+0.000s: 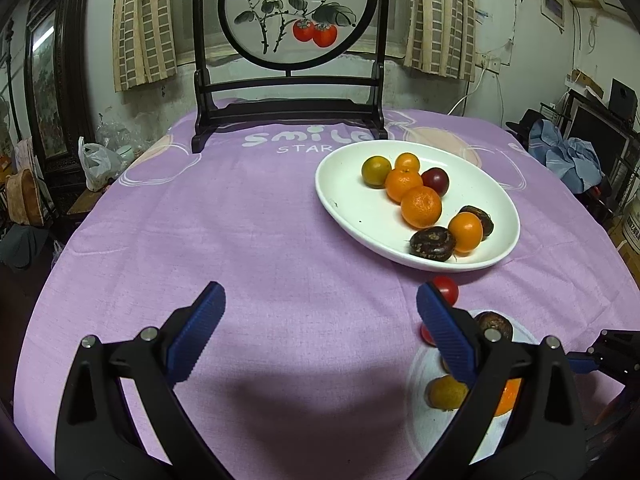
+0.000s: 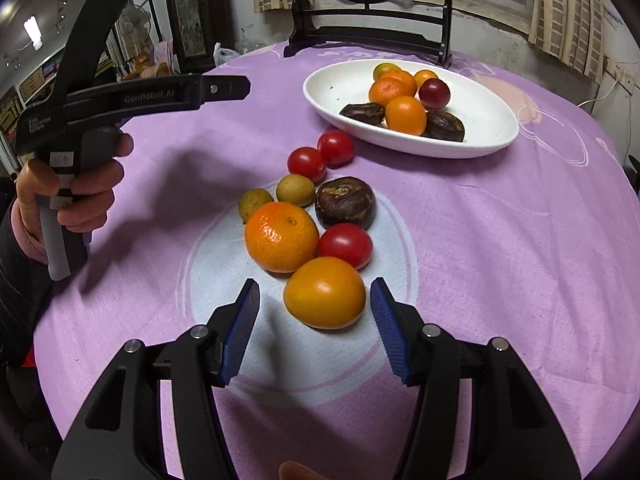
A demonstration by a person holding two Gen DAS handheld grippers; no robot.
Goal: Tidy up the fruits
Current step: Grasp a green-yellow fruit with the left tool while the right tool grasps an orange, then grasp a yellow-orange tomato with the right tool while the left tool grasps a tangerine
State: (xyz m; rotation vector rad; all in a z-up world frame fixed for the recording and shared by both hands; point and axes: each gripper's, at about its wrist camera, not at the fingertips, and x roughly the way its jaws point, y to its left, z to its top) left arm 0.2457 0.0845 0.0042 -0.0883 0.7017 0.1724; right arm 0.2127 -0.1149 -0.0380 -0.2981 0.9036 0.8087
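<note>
In the right wrist view my right gripper stands open around an orange-yellow fruit lying on the cloth; its right pad is close to the fruit, its left pad apart. Just beyond lie a mandarin, a red tomato, a dark wrinkled fruit, two small greenish fruits and two more tomatoes. A white oval plate further back holds several fruits. My left gripper is wide open over bare cloth, left of the pile, with the plate ahead to the right.
A purple cloth covers the round table. A dark wooden stand with a round painted panel rises at the far edge. A person's hand holds the left gripper at the left. Clutter surrounds the table.
</note>
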